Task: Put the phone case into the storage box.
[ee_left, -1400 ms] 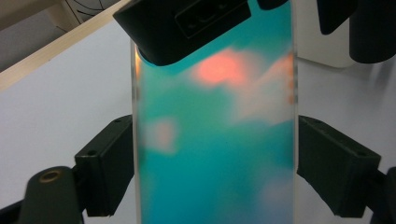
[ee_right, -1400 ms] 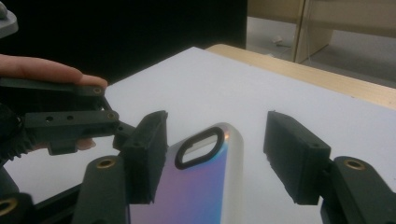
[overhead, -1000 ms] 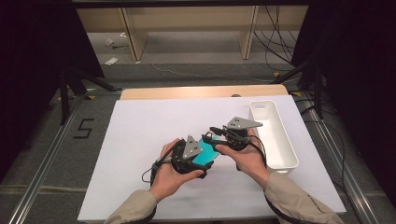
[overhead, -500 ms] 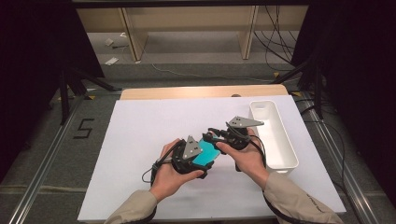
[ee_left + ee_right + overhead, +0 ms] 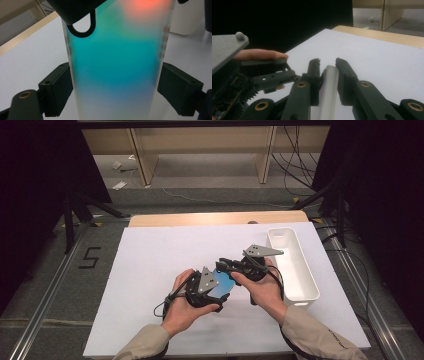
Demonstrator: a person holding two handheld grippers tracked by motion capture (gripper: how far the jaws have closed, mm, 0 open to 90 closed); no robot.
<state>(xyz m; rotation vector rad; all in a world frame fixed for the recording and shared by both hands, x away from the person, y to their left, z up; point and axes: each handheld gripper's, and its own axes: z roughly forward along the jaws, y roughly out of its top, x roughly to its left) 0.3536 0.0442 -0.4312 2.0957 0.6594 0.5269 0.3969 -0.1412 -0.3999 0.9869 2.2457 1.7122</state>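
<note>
High view: a flat translucent case (image 5: pixel 223 283), teal-blue with a frosted edge, is held above the middle of the white table (image 5: pixel 150 270), between the two grippers, with the white bin (image 5: pixel 300 280) standing just to the right and apart from it. In the left gripper view the case (image 5: pixel 115 65) is seen running lengthwise straight away from the camera, its long axis in line with the jaws, and its two long edges are clamped by the pads (image 5: pixel 58 87) of the left gripper (image 5: pixel 205 287), which stand wide because the case is gripped across its width. The far end of the case is met by the right gripper (image 5: pixel 235 268), reaching in from the right. In the right gripper view the rounded frosted edge of the case (image 5: pixel 328 85) is seen edge-on between that gripper's jaws, which have just been closing and now stand nearly together with the thin wall between them; the pads appear to press on it. The coming move is judged to turn on this crossing: one grip across the width, the other through the thickness at the far end, so a pull along the long axis or a handover would be possible.
</note>
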